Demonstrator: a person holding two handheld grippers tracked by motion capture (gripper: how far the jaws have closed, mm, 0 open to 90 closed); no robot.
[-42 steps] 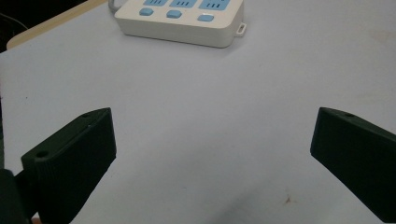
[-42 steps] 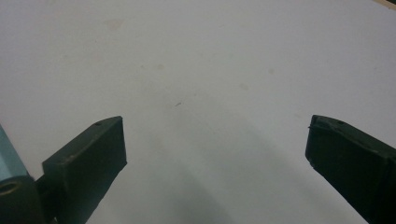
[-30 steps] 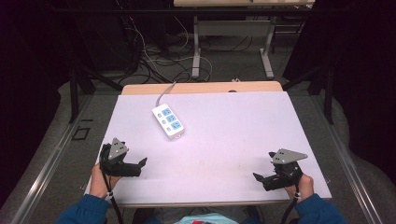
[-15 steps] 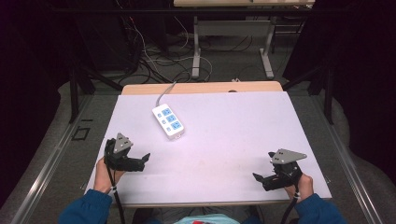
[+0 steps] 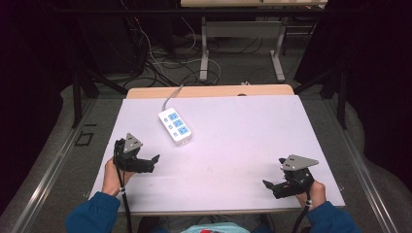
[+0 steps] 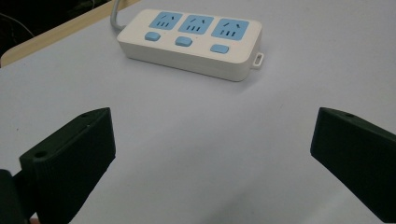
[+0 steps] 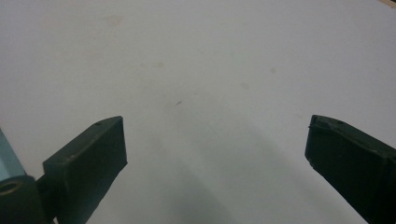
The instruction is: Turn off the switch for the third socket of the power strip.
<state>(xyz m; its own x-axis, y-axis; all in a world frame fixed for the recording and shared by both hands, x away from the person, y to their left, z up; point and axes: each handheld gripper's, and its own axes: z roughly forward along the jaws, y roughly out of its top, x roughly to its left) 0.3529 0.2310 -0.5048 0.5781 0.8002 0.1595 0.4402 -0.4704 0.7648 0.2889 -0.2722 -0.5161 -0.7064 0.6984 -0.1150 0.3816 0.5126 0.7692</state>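
- Power strip (image 5: 175, 126): on the table (image 5: 252, 145), upper left, long axis diagonal.
- Left gripper (image 5: 153, 161): jaws wide apart, empty, nearer, strip ahead.
- Right gripper (image 5: 268, 185): jaws apart, empty, well apart.

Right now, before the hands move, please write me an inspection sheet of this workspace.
Surface: white table top, faint marks, wooden strip at far edge.
Job's things: white power strip with three blue sockets, lying flat, untouched.
Clutter: nothing seen.
Grippers: left gripper open, pointing toward the strip; right gripper open, over bare top.
Cables: strip's grey cord runs off far edge.
Surroundings: cables on floor, another table's legs behind.
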